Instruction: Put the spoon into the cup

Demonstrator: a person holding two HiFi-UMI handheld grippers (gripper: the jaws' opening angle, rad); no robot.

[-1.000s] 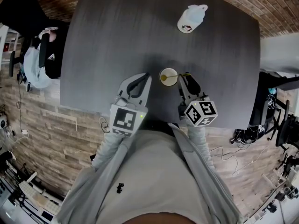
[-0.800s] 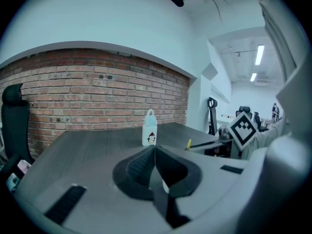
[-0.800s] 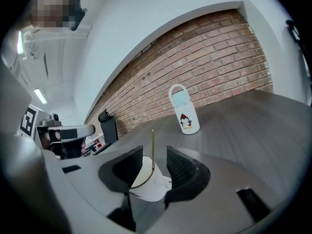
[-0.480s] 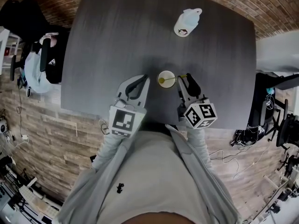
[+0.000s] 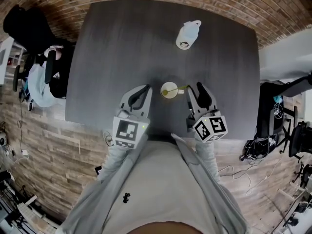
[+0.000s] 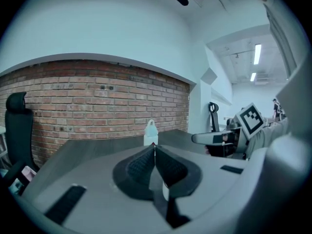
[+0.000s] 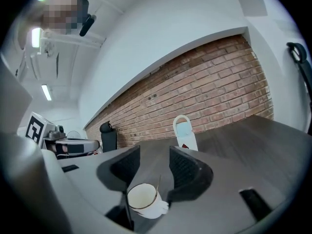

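Note:
A small white cup [image 5: 169, 89] stands on the dark table [image 5: 117, 43], near its front edge. A thin spoon [image 5: 180, 88] rests in it, handle leaning over the rim to the right. My right gripper [image 5: 194, 89] hovers just right of the handle; its jaws are opening and nothing is between them. In the right gripper view the cup [image 7: 143, 201] and spoon handle [image 7: 157, 184] show low in the gap of the right gripper [image 7: 153, 163], clear of both pads. My left gripper [image 5: 146, 89] is left of the cup, and the left gripper [image 6: 154, 148] is shut on nothing.
A white plastic bottle with a handle [image 5: 187, 34] stands further back on the table, also seen as the bottle [image 7: 185, 133] and the bottle [image 6: 150, 132]. A brick wall lies behind the table. An office chair [image 5: 41, 72] stands off the table's left side.
My right gripper has spread its jaws, let go of the spoon handle and lifted away from it. The spoon stays in the cup. The left gripper has kept still.

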